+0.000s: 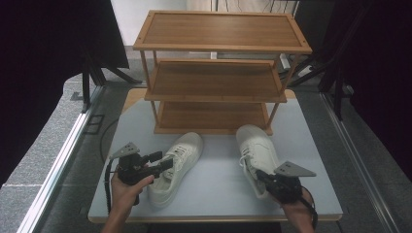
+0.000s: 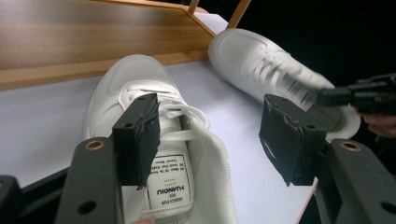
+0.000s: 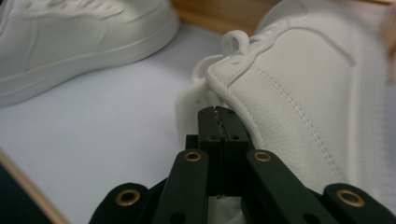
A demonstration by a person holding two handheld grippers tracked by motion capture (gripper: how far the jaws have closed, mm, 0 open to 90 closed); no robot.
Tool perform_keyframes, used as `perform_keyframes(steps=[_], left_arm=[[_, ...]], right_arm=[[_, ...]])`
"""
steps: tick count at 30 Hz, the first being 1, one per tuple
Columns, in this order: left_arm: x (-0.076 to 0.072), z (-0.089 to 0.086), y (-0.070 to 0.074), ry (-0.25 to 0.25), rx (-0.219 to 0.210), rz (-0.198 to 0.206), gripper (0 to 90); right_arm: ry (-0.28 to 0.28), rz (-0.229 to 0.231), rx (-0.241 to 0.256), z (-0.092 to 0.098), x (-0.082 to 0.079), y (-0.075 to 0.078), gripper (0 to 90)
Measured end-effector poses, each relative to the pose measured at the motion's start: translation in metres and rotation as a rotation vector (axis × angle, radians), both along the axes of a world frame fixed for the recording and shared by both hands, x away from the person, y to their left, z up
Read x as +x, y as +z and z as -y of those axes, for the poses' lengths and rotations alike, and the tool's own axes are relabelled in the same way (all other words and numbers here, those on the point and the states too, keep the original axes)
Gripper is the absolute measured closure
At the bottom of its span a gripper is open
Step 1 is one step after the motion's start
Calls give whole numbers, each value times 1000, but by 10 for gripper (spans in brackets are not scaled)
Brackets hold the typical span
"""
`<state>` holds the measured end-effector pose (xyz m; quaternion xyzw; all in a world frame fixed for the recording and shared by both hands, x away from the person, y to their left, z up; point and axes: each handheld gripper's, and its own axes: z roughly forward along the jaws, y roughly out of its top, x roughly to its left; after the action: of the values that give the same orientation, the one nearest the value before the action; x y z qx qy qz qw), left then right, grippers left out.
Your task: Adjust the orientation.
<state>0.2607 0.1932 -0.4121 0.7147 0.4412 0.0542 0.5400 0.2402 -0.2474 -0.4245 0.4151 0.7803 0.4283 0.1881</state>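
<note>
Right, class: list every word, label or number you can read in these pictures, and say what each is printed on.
"HUANQIU": large word on the white tongue label of the left shoe, seen upside down in the left gripper view.
Small lines above and below it on that label: too small to read.
Dark print on the right shoe: blurred, unreadable.

My worktop [image 1: 218, 194] was a pale grey-white board with a thin wooden edge, lit evenly from above. At its far side stood a three-tier wooden rack [image 1: 218, 77], its slatted shelves bare. Grey carpet [image 1: 43, 145] covered the floor around me, crossed by metal rails [image 1: 58, 165] on both sides. Black curtains [image 1: 43, 58] hung to my left and right, with dark tripod legs [image 1: 97, 73] standing at their feet. Behind the rack a light wall [image 1: 127, 19] showed.
</note>
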Motion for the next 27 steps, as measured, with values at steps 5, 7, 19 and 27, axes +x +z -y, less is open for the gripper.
perform_keyframes(steps=[5,7,19,27], left_arm=[[-2,0,-1,4,9,-7,380],[-3,0,-2,6,15,-11,379],[-7,-4,-7,21,31,-30,376],[-6,-5,-9,24,34,-42,373]], right_arm=[[-101,-8,118,38,8,-1,847],[-154,-26,150,57,11,-5,827],[15,11,70,16,-1,14,822],[-30,-4,-132,9,-2,-14,828]])
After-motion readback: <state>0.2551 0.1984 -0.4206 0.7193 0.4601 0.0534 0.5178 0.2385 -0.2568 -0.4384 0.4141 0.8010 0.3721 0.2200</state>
